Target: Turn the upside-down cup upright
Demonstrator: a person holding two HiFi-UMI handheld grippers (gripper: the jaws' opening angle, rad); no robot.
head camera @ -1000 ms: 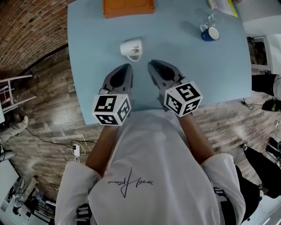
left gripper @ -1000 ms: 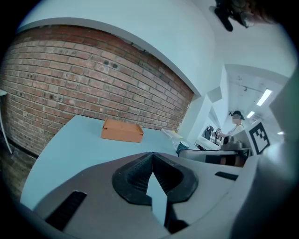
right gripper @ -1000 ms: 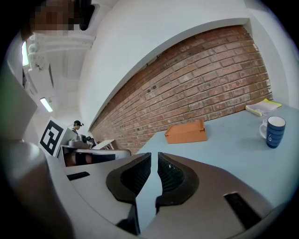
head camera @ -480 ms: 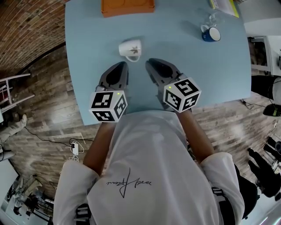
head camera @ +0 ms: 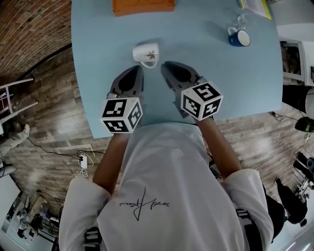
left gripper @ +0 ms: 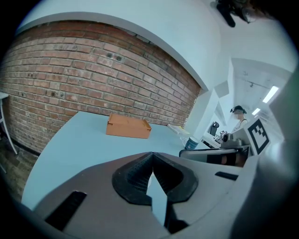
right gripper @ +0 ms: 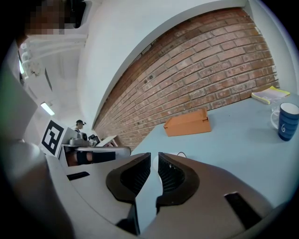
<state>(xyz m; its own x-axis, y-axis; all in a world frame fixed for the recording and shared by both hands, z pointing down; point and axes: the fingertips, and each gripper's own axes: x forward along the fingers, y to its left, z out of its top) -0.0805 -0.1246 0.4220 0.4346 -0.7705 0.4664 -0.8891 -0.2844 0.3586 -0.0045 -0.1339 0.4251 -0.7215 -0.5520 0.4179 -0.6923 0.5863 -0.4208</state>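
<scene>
We are holding two hand-held grippers just short of the white leaf-printed ceramic cup (head camera: 146,53) resting on the pale blue tabletop (head camera: 98,59).
Only the head view is showing the whole cup. The left hand-held gripper (head camera: 139,70) is clenching its tips together on nothing. The right hand-held gripper (head camera: 165,65) is keeping its jaws released by a narrow slit, framing a sliver of the cup. The blue mug (head camera: 239,37) is showing a white mark too small to read.

Cup (head camera: 146,53) on table (head camera: 98,59) just beyond left hand-held gripper (head camera: 136,70) and right hand-held gripper (head camera: 166,65); box (head camera: 143,6) behind, mug (head camera: 239,37) far right.
</scene>
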